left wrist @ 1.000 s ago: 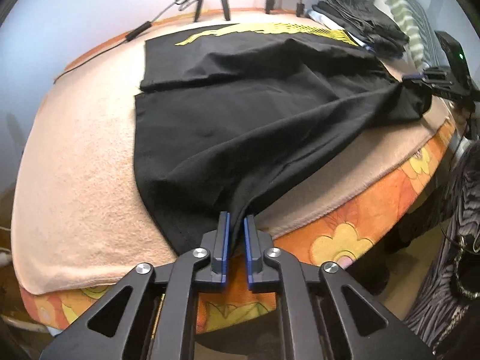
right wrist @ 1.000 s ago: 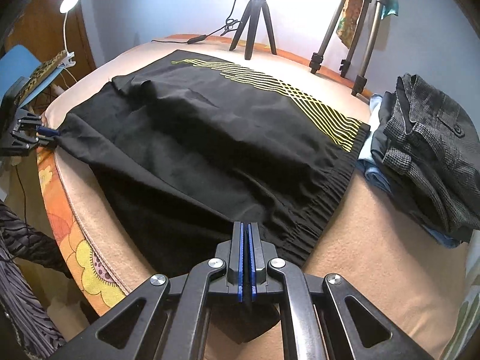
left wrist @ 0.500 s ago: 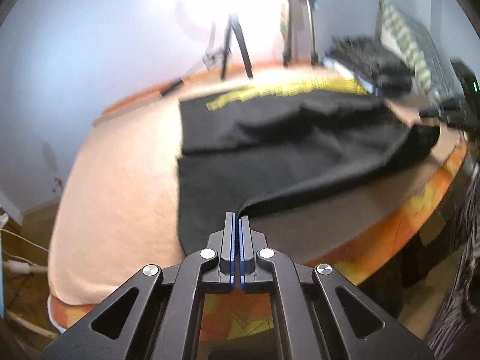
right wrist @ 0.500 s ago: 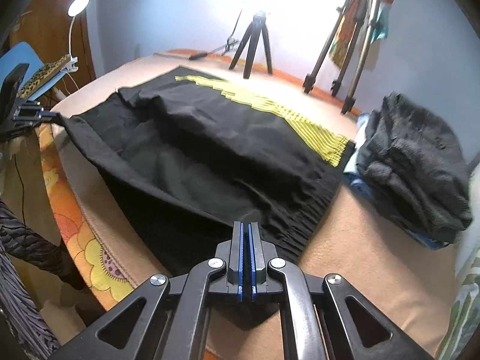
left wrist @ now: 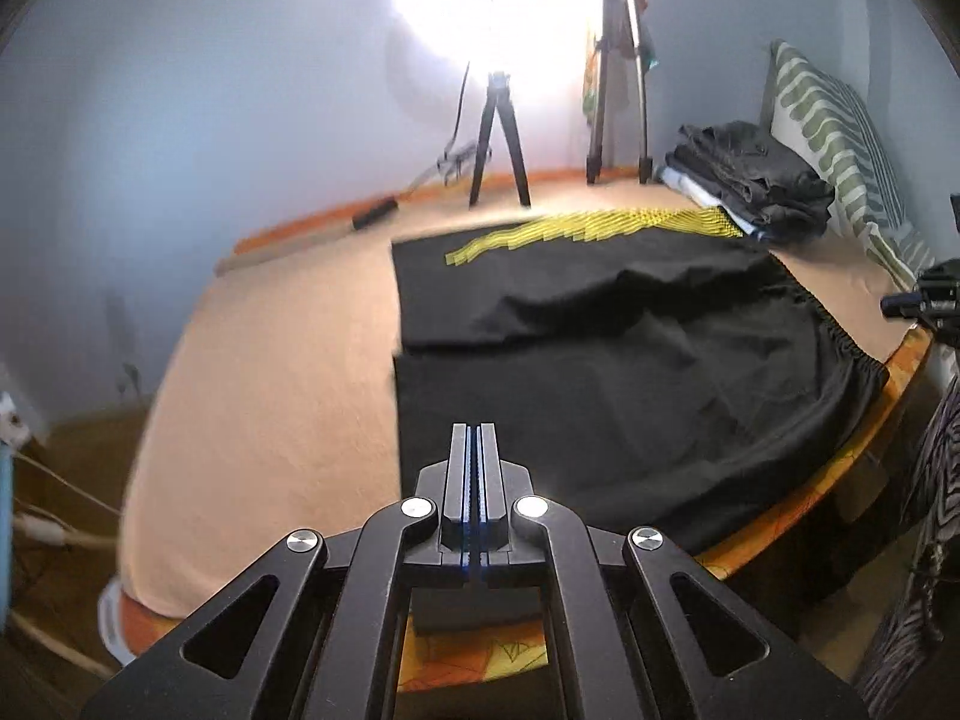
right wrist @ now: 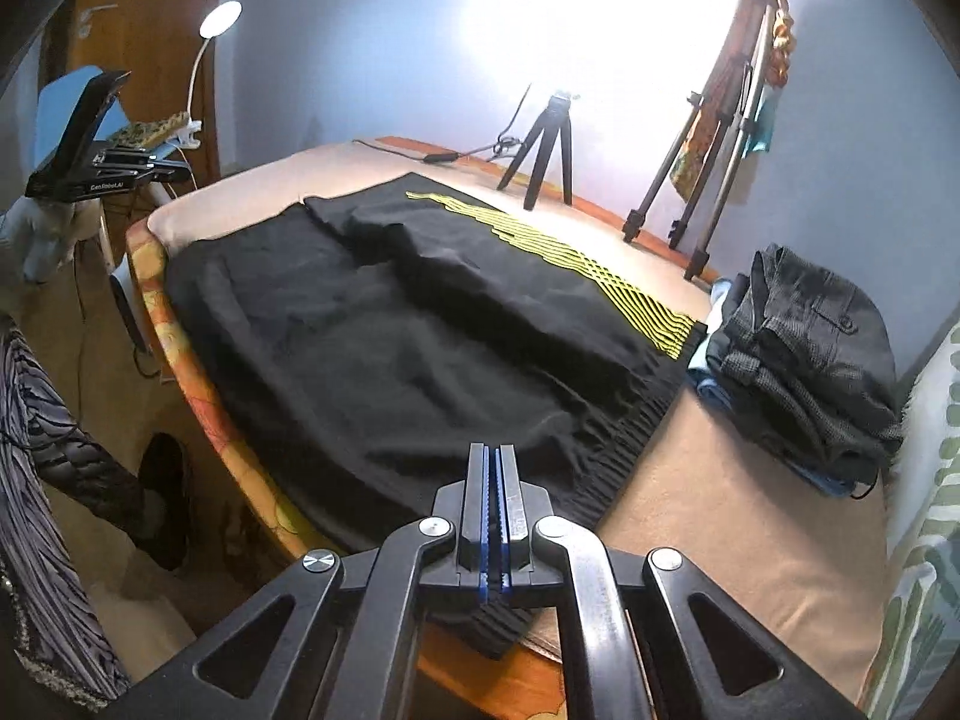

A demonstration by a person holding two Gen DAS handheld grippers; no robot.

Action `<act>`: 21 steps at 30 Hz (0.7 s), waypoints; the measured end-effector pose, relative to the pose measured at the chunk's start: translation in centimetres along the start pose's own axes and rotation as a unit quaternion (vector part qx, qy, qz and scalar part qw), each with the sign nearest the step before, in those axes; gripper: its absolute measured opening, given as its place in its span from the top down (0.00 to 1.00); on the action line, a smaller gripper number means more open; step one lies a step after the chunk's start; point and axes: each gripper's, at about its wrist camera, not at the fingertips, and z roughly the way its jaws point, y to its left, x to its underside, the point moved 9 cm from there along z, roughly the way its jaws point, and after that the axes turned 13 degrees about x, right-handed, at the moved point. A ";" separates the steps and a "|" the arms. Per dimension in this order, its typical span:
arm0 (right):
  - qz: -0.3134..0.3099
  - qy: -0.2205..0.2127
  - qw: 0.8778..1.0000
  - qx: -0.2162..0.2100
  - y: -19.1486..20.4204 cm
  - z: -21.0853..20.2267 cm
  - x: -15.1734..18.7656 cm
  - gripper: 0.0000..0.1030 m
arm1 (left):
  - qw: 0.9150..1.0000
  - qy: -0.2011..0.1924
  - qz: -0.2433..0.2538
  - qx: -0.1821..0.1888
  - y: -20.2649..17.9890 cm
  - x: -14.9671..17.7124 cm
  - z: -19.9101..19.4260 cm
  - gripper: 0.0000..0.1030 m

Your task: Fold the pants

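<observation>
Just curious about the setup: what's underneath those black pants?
The black pants lie on a peach blanket over a flowered orange mattress edge. Whatever lies directly beneath the fabric is covered.

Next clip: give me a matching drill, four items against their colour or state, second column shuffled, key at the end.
Items:
1. black pants
2. stripe pattern on the pants
3. blanket
4. left gripper

Descriptions:
A. peach, covering the bed
B. shut on a pant-leg hem
C. yellow, along the far leg
D. spread flat, one leg partly over the other

Pairs: 1-D, 2-C, 3-A, 4-B
</observation>
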 end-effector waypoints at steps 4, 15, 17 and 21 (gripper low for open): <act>-0.040 0.030 0.998 -0.039 2.1 1.1 1.9 0.67 | 1.000 0.021 -0.002 0.007 0.2 1.4 0.8 1.00; -0.172 0.009 0.973 -0.156 13.3 2.3 -0.1 0.65 | 0.997 0.059 -0.002 0.039 -1.2 2.9 1.9 0.95; -0.190 0.009 0.967 -0.172 15.6 2.6 -0.6 0.65 | 0.997 0.059 -0.020 0.035 -0.1 3.4 1.6 0.91; -0.193 -0.004 0.962 -0.193 19.3 3.0 -3.2 0.65 | 0.995 0.040 -0.089 0.030 3.0 4.2 -0.1 0.84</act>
